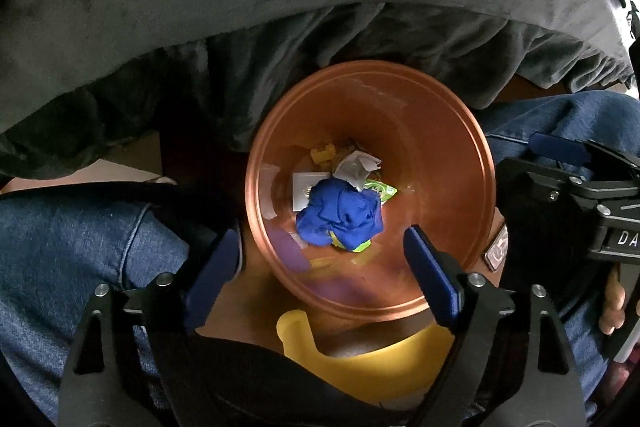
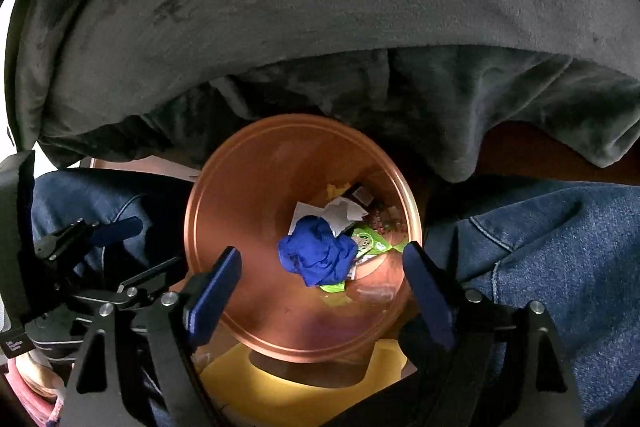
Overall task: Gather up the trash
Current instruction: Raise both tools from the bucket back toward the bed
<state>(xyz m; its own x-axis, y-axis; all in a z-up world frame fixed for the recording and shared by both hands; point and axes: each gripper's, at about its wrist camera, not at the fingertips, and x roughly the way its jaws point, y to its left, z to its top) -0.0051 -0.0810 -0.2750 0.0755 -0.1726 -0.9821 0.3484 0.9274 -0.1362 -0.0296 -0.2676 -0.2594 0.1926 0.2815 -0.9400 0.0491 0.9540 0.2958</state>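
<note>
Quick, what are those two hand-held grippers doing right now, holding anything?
Left hand-held gripper: open, empty, above the round copper-coloured bin.
Right hand-held gripper: open, empty, above the same bin, over the crumpled blue cloth.

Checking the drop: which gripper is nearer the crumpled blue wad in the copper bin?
Too close to call. Left gripper and right gripper both hang open above the copper bin, empty, each straddling the blue wad lying on the trash below.

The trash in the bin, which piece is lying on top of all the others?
The crumpled blue wad tops the pile in the copper-coloured bin. The white paper and green wrapper peek out from under it.
</note>
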